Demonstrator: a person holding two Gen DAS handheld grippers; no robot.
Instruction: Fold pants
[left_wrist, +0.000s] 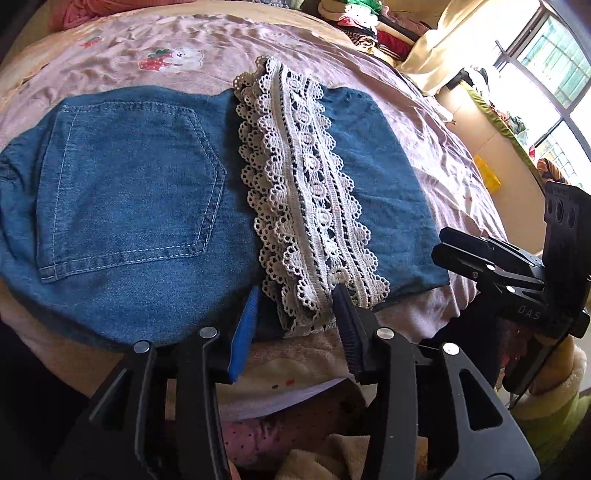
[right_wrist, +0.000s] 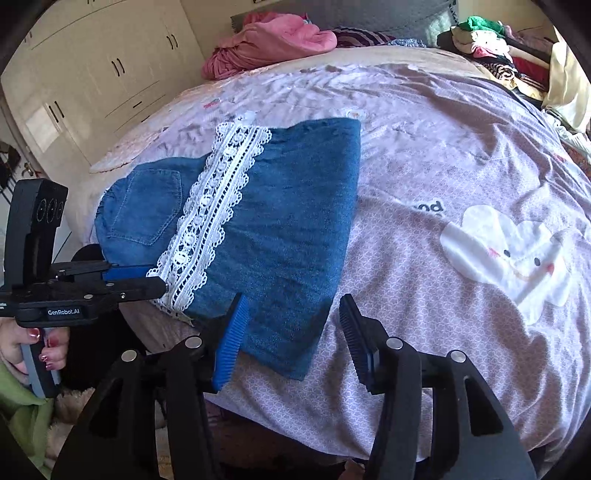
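Observation:
Blue denim pants lie folded flat on the bed, back pocket up, with a band of white lace trim across them. My left gripper stands open at the near edge, its two fingers either side of the lace's near end without pressing on it. In the right wrist view the pants and lace sit left of centre. My right gripper is open over the near denim corner, which lies flat between its fingers. The left gripper shows from the side, the right gripper likewise.
A lilac patterned bedsheet with a white bear print covers the bed. Piled clothes and a pink blanket lie at the far end. A wardrobe stands left. A hand holds the left gripper's handle.

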